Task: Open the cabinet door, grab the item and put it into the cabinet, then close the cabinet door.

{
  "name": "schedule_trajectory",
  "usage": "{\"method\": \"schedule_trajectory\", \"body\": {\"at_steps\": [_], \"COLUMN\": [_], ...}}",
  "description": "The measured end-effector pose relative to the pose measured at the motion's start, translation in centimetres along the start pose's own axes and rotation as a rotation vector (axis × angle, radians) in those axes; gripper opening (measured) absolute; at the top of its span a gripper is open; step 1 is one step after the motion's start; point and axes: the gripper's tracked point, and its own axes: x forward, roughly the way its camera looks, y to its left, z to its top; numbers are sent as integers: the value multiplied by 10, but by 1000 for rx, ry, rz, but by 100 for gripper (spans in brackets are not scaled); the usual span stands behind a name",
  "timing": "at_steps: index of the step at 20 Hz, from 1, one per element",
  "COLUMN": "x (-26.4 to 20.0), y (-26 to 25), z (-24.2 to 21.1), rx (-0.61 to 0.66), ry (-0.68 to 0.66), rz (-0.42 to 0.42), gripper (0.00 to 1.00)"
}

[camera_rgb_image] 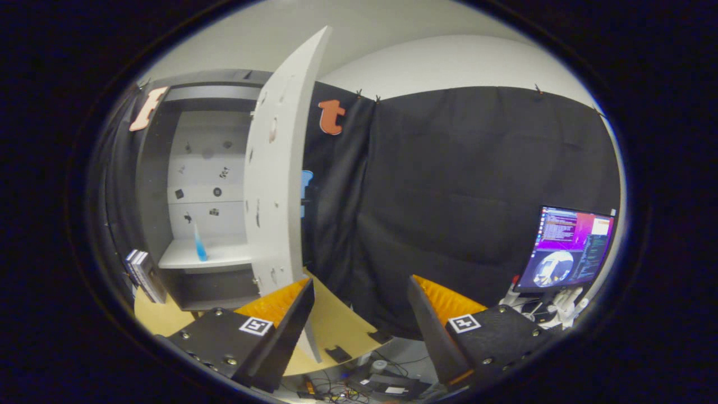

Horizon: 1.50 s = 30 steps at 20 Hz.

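Note:
The grey cabinet (154, 185) stands on a round wooden table (336, 325) beyond my left finger. Its white door (280, 185) is swung wide open, edge-on toward me, just ahead of the left finger. A slim blue item (199, 247) stands upright on the cabinet's white shelf (224, 255). My gripper (359, 314) is open, with nothing between the fingers; the door's lower edge sits close by the left finger (280, 306).
Several books (143, 275) lean against the cabinet's left side on the table. A lit monitor (569, 247) stands beyond the right finger, with white objects under it. Cables and dark devices (381, 384) lie on the floor below the table edge.

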Motion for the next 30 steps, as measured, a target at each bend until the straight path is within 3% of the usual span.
{"method": "schedule_trajectory", "body": {"at_steps": [3, 13, 27, 30], "x": [21, 47, 46, 42], "y": [-8, 24, 62, 68], "z": [8, 25, 20, 20], "rx": [7, -22, 17, -3], "ry": [3, -12, 49, 32], "rz": [-36, 37, 296, 319], "gripper": [98, 95, 94, 88]}}
